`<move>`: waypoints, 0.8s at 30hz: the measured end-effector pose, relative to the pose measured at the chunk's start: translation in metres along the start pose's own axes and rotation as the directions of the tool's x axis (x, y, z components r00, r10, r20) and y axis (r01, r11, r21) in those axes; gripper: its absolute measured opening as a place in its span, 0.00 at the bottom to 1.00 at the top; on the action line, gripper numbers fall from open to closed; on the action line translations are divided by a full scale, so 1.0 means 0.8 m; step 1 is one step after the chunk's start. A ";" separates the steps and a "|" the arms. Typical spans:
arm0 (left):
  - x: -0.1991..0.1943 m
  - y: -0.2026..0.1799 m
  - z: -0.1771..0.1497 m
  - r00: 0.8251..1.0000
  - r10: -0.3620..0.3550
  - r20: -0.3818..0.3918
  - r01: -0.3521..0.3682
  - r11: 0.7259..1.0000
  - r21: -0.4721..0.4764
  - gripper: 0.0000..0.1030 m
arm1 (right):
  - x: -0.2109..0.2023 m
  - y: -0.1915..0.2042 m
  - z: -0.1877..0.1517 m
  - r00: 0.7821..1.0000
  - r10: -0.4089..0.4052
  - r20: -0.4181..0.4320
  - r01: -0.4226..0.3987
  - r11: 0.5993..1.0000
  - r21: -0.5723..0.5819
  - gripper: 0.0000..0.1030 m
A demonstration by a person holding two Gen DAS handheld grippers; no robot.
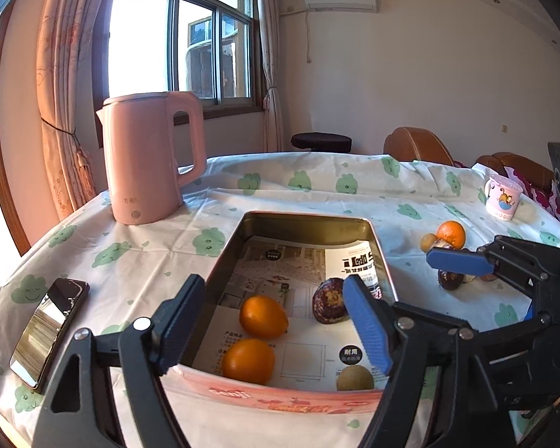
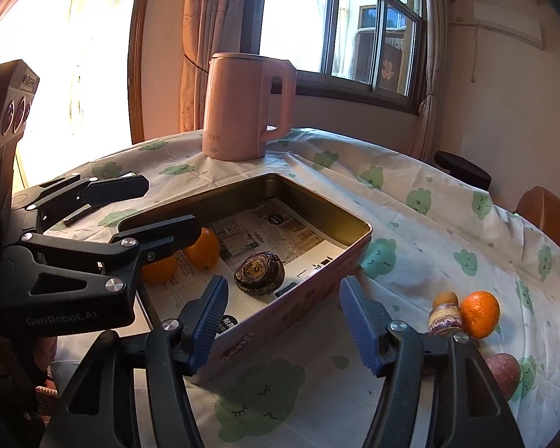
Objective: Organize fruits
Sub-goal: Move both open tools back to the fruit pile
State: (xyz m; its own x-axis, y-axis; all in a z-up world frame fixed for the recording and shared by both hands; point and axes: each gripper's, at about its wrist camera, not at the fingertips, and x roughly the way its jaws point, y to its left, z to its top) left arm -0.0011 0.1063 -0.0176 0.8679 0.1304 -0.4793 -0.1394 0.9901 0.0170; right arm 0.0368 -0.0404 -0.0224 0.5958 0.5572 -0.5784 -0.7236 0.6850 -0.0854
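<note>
- A phone (image 1: 48, 330) lies at the table's (image 1: 138, 261) left edge, beside a pink kettle (image 1: 149, 156).
- The left gripper (image 1: 268, 324) hangs over the tin (image 1: 227, 257), jaws apart and empty; two oranges (image 1: 263, 315), a dark fruit (image 1: 330, 300) and a greenish one (image 1: 354, 378) lie inside.
- The right gripper (image 2: 280, 326) is also spread, holding nothing.
- Another orange (image 2: 479, 313) sits on the cloth, right.

Glossy metal tin (image 1: 377, 246), paper lining (image 1: 280, 272), matt plastic kettle (image 1: 145, 156), printed cloth tablecloth (image 2: 410, 231)

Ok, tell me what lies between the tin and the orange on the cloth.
Only bare tablecloth lies between the tin and the orange; the right wrist view shows it.
</note>
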 end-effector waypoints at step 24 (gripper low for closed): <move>0.035 -0.179 0.015 0.987 -0.152 -0.056 0.161 0.962 0.220 0.76 | -0.078 -0.204 -0.078 0.961 -0.264 -0.079 0.275 0.902 0.333 0.62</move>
State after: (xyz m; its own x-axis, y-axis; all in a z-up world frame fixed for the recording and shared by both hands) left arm 0.0491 -0.0312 -0.0229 0.8511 -0.0248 -0.5245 0.1100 0.9851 0.1320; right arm 0.0962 -0.2165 -0.0227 0.7361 0.3182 -0.5975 -0.3732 0.9271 0.0339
